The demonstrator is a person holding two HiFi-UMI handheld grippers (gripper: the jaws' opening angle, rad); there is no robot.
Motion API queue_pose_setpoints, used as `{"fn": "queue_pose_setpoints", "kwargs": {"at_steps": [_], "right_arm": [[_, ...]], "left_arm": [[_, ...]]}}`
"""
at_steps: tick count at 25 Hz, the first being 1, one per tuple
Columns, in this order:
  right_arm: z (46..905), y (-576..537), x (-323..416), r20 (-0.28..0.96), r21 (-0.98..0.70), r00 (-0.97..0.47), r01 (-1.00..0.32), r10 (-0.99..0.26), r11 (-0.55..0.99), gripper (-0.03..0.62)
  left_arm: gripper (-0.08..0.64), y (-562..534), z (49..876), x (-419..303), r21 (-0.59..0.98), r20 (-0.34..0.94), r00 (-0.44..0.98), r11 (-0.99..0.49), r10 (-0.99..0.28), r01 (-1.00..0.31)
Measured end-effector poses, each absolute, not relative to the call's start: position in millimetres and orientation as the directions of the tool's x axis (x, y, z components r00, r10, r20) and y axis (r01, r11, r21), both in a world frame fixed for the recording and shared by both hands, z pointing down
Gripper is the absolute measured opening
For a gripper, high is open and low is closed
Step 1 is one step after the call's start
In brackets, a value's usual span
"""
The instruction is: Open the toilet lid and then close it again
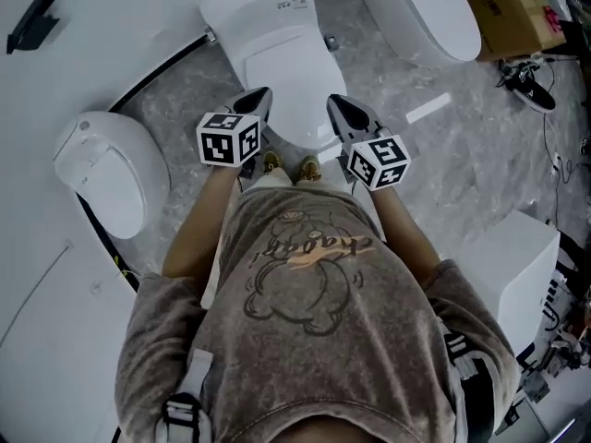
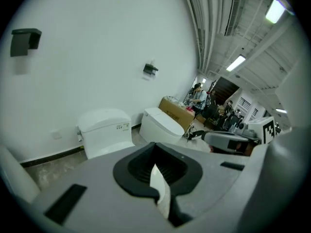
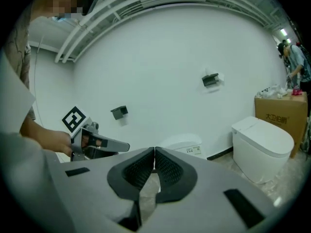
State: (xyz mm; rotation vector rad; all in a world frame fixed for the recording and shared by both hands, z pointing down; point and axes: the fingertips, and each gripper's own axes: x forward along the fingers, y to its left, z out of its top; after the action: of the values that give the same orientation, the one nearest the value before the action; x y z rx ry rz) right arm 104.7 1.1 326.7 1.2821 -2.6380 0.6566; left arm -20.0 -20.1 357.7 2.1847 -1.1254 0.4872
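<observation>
Lid point(image 1: 284, 81) looks like rigid glossy plastic, light but slick, hinged at the tank end; best hooked under its front lip, not pinched. White, rounded, lying shut on the toilet point(image 1: 254, 7) just ahead of the feet point(image 1: 309, 167). Left hand-held gripper point(image 1: 260, 94) and right hand-held gripper point(image 1: 335, 102) hang over its front edge, jaws together, empty.

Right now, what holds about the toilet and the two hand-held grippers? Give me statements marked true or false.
The toilet lid is raised. False: it lies closed.
The left hand-held gripper is shut and empty. True.
The right hand-held gripper grips the lid. False: it is shut on nothing, in the air.
A cardboard box stands beside the right-hand toilet. True.
</observation>
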Motion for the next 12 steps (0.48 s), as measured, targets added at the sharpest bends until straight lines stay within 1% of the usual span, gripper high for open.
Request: {"fn": "queue_pose_setpoints", "kwargs": {"at_steps": [3,7,12], "right_arm": [[293.8,7.3,96.7,0.274,-0.310,-0.639,-0.766,-0.719,0.563,0.029],[264.6,12.2,93.1,0.233,-0.294,-0.644,-0.761,-0.728,0.579,0.029],[237.4,6.1,95.5,0.181,-0.248,-0.634,-0.769,-0.752,0.589,0.029]], "left_arm": [[0.009,-13.7,308.8,-29.3,0.374,0.514,0.598,-0.467,-0.615,-0.801],[0.009,-1.6,270.0,-39.1,0.381,0.441,0.621,-0.491,-0.649,-0.784],[0.009,5.2,242.6,-43.6,0.313,0.352,0.611,-0.526,-0.709,-0.791]]}}
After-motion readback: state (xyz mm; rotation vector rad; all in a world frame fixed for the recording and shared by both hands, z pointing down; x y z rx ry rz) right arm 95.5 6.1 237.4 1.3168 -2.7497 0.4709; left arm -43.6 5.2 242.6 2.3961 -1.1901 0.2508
